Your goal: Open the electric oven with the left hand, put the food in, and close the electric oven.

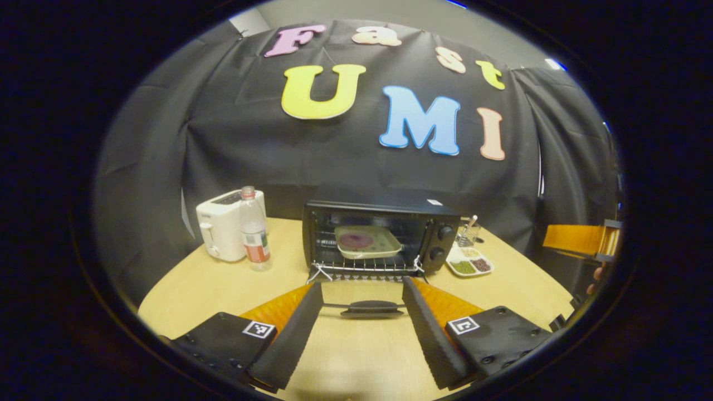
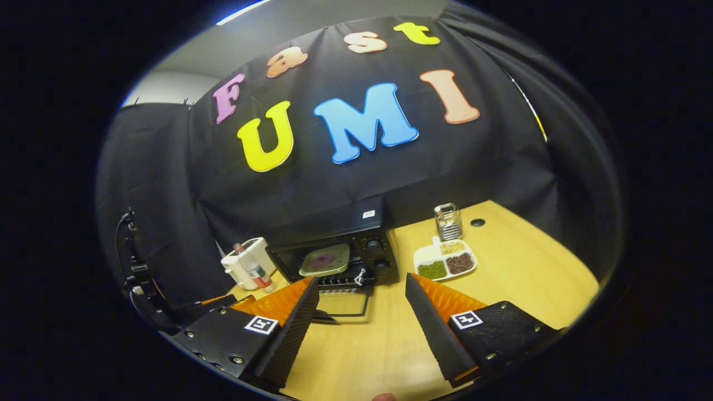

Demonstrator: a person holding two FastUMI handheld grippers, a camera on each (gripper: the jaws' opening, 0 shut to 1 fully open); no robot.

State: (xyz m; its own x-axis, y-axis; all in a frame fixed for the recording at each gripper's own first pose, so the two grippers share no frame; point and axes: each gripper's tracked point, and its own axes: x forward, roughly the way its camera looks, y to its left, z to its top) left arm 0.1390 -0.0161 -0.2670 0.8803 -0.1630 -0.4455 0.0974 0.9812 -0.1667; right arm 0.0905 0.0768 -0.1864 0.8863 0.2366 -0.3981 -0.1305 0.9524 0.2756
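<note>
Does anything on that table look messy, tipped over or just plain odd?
Nothing spilled or toppled. The oven stands with its door folded down, a plate already on the rack. Toaster, bottle and divided snack dish sit upright.

dim booth, soft overhead light — sharp centre, heavy fisheye bending at the edges

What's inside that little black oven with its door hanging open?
Inside the oven, a pale square tray holding something round and purplish sits on the wire rack. The tray hides the space beneath it, and the back of the cavity is too dark to read.
</note>
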